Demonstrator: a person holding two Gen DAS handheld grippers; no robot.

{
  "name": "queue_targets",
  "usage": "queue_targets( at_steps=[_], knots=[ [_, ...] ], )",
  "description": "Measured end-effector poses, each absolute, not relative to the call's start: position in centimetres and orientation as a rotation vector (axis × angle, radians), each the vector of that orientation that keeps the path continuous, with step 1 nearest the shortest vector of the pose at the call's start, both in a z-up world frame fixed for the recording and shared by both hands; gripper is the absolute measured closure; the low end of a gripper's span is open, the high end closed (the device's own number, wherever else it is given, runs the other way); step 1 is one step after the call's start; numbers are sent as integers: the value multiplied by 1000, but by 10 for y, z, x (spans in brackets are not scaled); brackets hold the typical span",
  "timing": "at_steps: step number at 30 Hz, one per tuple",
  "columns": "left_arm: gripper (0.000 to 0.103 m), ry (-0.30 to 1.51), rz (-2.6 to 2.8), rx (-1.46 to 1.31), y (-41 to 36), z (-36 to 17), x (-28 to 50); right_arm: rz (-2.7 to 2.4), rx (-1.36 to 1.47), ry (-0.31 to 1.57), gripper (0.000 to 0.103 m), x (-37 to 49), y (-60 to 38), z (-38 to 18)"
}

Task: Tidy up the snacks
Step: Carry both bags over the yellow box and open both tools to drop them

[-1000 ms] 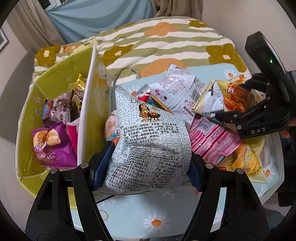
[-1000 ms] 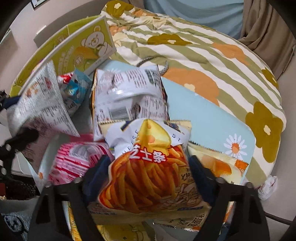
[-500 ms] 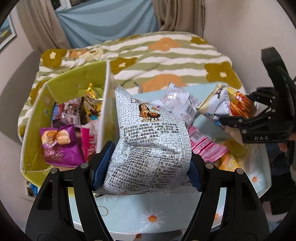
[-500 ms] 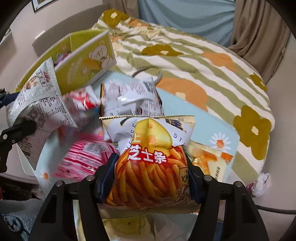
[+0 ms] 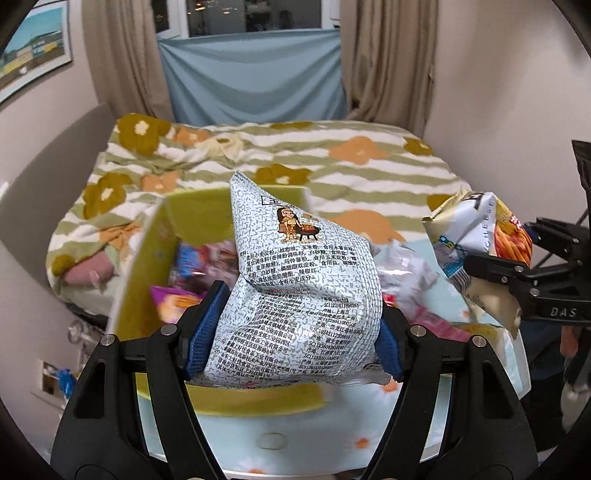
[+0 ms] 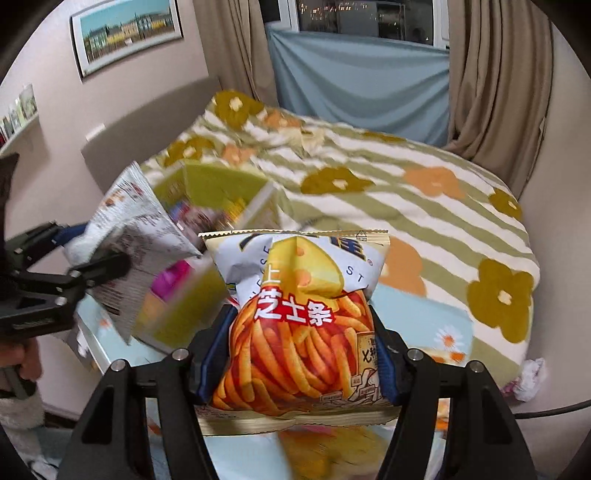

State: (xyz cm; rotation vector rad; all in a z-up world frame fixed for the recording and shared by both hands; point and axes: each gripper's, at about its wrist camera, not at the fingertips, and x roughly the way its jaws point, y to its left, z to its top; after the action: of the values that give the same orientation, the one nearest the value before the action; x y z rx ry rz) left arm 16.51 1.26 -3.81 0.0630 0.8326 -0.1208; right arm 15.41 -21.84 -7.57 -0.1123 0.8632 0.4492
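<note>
Both tongs grip bags: my left gripper (image 5: 295,325) the grey-patterned snack bag (image 5: 299,295), my right gripper (image 6: 299,362) the cheese sticks bag (image 6: 299,325); I should lower each squarely inside the green box (image 5: 147,258).

The orange snack bag (image 6: 299,332) reads "芝士条"; the right gripper (image 5: 517,291) reads "DAS".

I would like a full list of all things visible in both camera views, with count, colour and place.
white printed snack bag: 1, white-grey, held up in left claw
cheese stick bag: 1, yellow-orange, held in right claw
box: 1, yellow-green, on table, blurred snacks inside
table: 1, light blue with daisies
bedspread: 1, green-white stripes, flowers, behind
curtains: beige, at window
blue cloth: 1, under window
picture: 1, on wall
left claw: 1, black, blue pads
right claw: 1, black, blue pads
</note>
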Motion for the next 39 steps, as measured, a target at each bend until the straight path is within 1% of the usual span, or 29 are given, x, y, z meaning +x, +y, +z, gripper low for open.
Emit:
queue_targets(
  at_steps=[4, 8, 13, 20, 21, 22, 23, 24, 32, 39],
  knots=[
    [31, 828, -102, 48, 58, -36, 171, 456, -37, 844, 41, 158, -177, -67],
    [31, 832, -97, 34, 99, -46, 178, 466, 19, 860, 41, 165, -138, -70],
    [31, 882, -115, 5, 140, -75, 194, 437, 49, 895, 41, 174, -94, -86],
    [31, 940, -190, -12, 159, -121, 206, 316, 83, 927, 41, 176, -65, -109],
    [25, 948, -196, -4, 160, -128, 207, 304, 89, 929, 41, 176, -65, -112],
    [13, 951, -198, 0, 160, -130, 209, 293, 99, 931, 41, 175, -64, -114],
    [4, 945, -196, 6, 161, -132, 207, 285, 112, 936, 41, 174, -62, -118],
    [0, 931, -192, 8, 160, -131, 203, 278, 119, 940, 41, 173, -60, -120],
    [0, 912, -155, -43, 175, -112, 183, 278, 129, 953, 40, 169, -54, -125],
    [0, 901, -105, -92, 191, -105, 167, 323, 119, 923, 39, 182, -42, -114]
  ],
)
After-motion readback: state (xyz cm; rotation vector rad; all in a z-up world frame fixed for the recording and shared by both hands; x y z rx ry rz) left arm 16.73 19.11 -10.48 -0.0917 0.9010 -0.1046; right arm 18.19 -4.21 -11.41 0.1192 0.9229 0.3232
